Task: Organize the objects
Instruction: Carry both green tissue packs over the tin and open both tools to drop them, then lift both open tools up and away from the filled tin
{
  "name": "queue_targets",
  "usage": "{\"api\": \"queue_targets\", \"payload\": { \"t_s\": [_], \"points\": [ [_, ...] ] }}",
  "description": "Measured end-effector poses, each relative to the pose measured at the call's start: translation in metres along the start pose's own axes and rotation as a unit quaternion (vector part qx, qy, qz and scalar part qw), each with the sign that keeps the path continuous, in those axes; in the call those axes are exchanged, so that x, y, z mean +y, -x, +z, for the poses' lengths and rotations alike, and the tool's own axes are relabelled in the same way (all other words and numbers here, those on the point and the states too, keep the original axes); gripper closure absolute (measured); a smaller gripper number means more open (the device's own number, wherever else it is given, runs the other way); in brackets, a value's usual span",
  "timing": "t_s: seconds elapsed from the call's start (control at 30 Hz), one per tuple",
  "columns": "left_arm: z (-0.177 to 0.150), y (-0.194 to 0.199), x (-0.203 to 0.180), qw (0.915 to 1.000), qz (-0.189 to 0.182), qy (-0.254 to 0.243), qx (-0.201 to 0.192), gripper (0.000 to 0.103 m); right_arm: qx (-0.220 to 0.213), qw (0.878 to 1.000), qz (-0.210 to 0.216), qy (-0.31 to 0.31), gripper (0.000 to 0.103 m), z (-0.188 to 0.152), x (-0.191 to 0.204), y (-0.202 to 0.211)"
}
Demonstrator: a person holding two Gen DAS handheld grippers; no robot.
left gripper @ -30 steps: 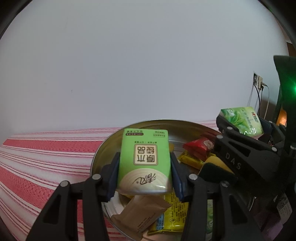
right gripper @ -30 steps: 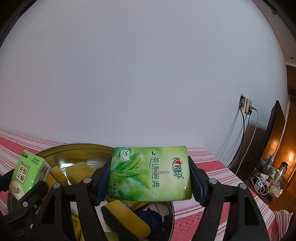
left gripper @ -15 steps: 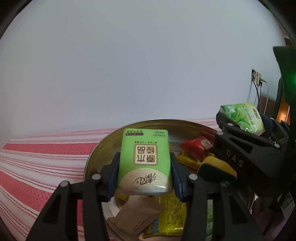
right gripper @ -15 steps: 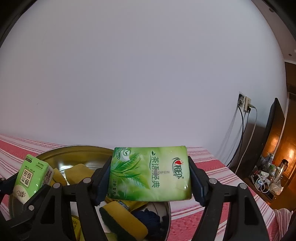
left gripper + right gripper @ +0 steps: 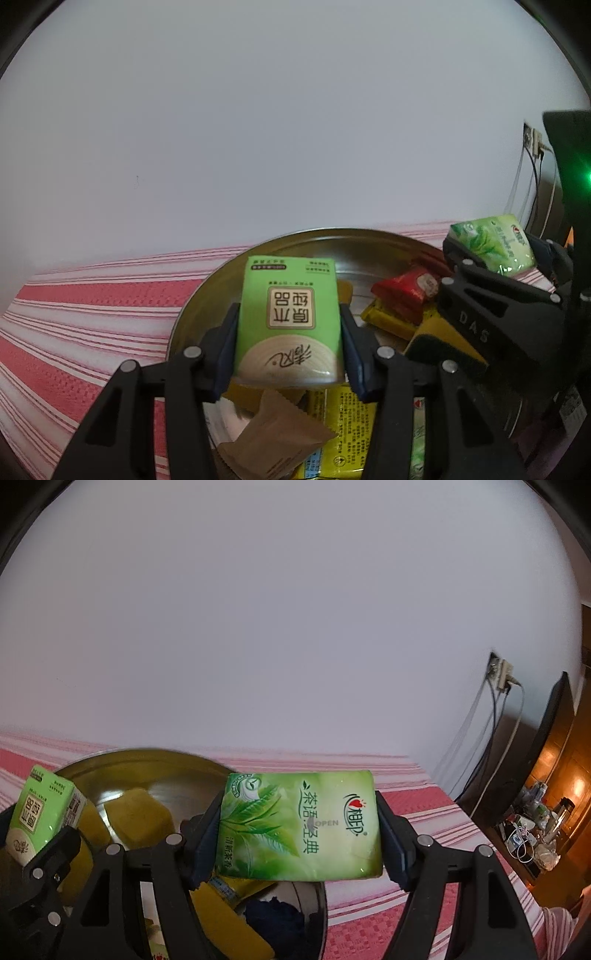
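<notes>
Up above the metal bowl (image 5: 373,240), the left gripper (image 5: 288,350) squeezes a light green tissue pack (image 5: 289,325) with upside-down Chinese writing. The right gripper (image 5: 300,843) squeezes a leafy green tissue pack (image 5: 300,827) that says "OPEN". Inside the bowl lie a red packet (image 5: 404,291), yellow sponges (image 5: 138,818), a brown packet (image 5: 277,435) and yellow wrappers (image 5: 347,424).
</notes>
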State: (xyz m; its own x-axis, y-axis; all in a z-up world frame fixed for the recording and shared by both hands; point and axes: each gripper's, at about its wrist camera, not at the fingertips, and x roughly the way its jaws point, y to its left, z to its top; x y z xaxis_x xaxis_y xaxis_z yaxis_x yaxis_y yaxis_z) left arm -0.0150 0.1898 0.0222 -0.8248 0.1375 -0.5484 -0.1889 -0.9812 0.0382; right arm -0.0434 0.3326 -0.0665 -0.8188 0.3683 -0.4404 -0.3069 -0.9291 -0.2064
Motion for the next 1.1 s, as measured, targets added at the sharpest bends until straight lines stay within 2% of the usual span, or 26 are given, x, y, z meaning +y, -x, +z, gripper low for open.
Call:
{"api": "queue_targets", "payload": {
  "t_s": [0.3, 0.57, 0.6, 0.63, 0.67, 0.73, 0.87, 1.0, 1.1],
  "points": [
    [0.001, -0.007, -0.001, 0.9991, 0.032, -0.013, 0.024, 0.054, 0.027, 0.998, 0.049, -0.025, 0.028, 0.001, -0.009, -0.004],
    [0.010, -0.017, -0.021, 0.9988, 0.034, -0.015, 0.033, 0.053, 0.051, 0.985, 0.148, -0.071, 0.027, 0.000, -0.013, -0.006],
    [0.010, -0.017, -0.022, 0.9988, 0.028, -0.014, 0.036, 0.045, 0.056, 0.982, 0.161, -0.077, 0.025, 0.000, -0.015, -0.008],
    [0.009, -0.014, -0.020, 0.9989, 0.021, -0.012, 0.040, 0.029, 0.058, 0.978, 0.179, -0.085, 0.023, 0.000, -0.017, -0.008],
    [0.009, -0.012, -0.022, 0.9991, 0.014, -0.010, 0.040, 0.022, 0.056, 0.976, 0.192, -0.091, 0.021, 0.000, -0.018, -0.007],
    [0.004, 0.001, -0.018, 0.9997, 0.008, -0.013, 0.019, 0.000, 0.045, 0.971, 0.211, -0.102, 0.021, -0.001, -0.018, 0.000],
    [0.004, 0.011, -0.025, 0.9991, 0.025, -0.034, -0.008, 0.000, 0.025, 0.968, 0.218, -0.117, 0.020, -0.002, -0.025, 0.008],
    [0.000, 0.009, -0.010, 0.9999, 0.013, -0.010, 0.001, 0.000, -0.001, 0.968, 0.207, -0.139, 0.020, -0.006, -0.033, 0.019],
    [-0.001, 0.011, 0.001, 0.9999, 0.012, 0.002, -0.001, 0.000, -0.026, 0.973, 0.178, -0.145, 0.020, -0.008, -0.038, 0.029]
  ]
}}
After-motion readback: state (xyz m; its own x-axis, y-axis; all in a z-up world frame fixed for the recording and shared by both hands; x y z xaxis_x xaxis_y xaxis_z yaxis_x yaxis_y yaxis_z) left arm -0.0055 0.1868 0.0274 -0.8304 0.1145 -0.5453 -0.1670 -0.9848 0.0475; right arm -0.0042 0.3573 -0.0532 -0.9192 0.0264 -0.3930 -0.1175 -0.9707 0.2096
